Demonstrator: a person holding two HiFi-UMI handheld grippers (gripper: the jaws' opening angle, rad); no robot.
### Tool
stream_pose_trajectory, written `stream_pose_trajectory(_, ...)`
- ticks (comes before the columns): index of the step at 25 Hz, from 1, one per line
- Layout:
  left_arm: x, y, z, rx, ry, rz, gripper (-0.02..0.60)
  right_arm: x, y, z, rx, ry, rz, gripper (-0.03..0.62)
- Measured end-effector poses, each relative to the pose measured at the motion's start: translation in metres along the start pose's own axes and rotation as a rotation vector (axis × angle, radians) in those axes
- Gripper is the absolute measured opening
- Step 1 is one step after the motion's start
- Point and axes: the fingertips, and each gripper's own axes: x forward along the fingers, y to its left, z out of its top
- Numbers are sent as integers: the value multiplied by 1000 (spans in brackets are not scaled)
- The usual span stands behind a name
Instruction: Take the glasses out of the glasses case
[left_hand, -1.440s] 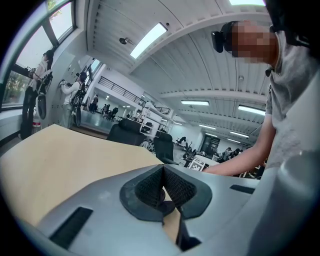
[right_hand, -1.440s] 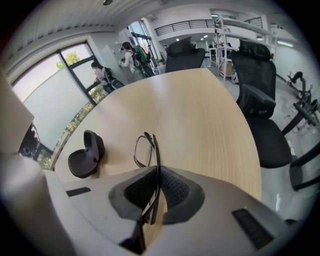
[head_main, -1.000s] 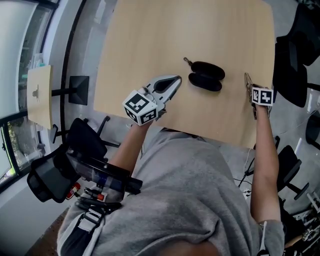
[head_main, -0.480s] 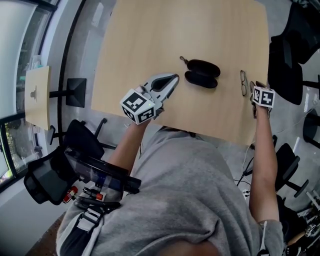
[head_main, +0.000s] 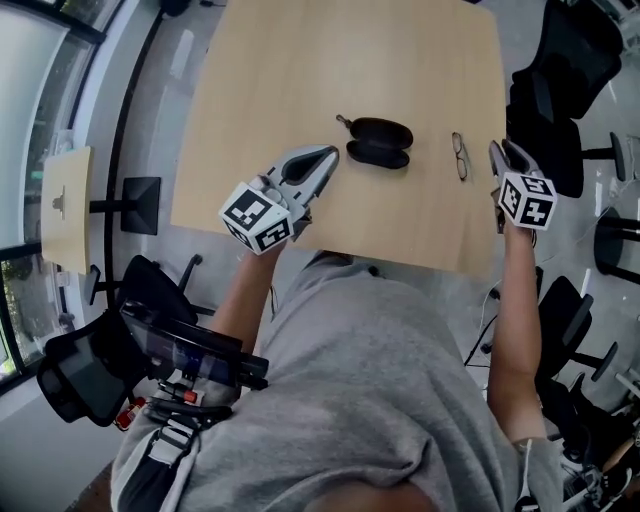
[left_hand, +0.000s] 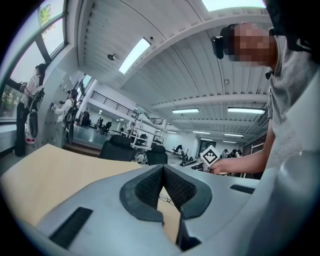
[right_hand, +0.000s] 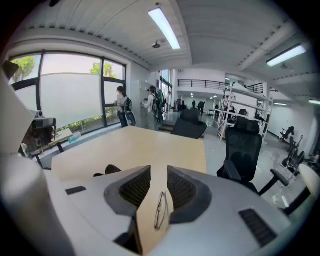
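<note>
The black glasses case (head_main: 378, 143) lies open near the middle of the wooden table (head_main: 300, 70), its dark halves peeking over my right jaw (right_hand: 105, 171). The glasses (head_main: 459, 156) lie folded on the table to the right of the case, by the table's right edge. My right gripper (head_main: 497, 152) hangs open above that edge, tilted down. The glasses (right_hand: 161, 210) show on the wood between its parted pads (right_hand: 135, 187), untouched. My left gripper (head_main: 333, 154) hovers left of the case, shut on nothing, its pads (left_hand: 150, 187) meeting.
Black office chairs (head_main: 548, 90) stand past the table's right side, and another (head_main: 150, 280) sits by the near left corner. A small side table (head_main: 62, 200) is at far left. People (right_hand: 121, 106) stand by the windows far behind the table.
My right gripper opened, let go of the glasses and rose off the table; the glasses stay lying beside the case. My left gripper lifted a little, still shut.
</note>
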Motion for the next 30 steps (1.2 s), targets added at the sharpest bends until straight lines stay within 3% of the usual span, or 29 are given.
stream_pose_trajectory(3, -15, -28, 21, 23, -42, -1, 5, -49, 20, 31, -22, -126, 37, 101)
stream_pose_trajectory(7, -37, -68, 49, 80, -98, -12, 5, -114, 53, 63, -55, -297, 124, 9)
stream_pose_trajectory(12, -64, -115, 76, 162, -144, -5, 5, -190, 90, 82, -80, -438, 227, 8)
stream_pose_trajectory(23, -125, -194, 101, 258, -180, 62, 5, -291, 155, 81, -150, -548, 410, 8)
stream_pose_trajectory(30, -146, -209, 106, 274, -162, 100, 5, -315, 178, 74, -154, -560, 451, 8)
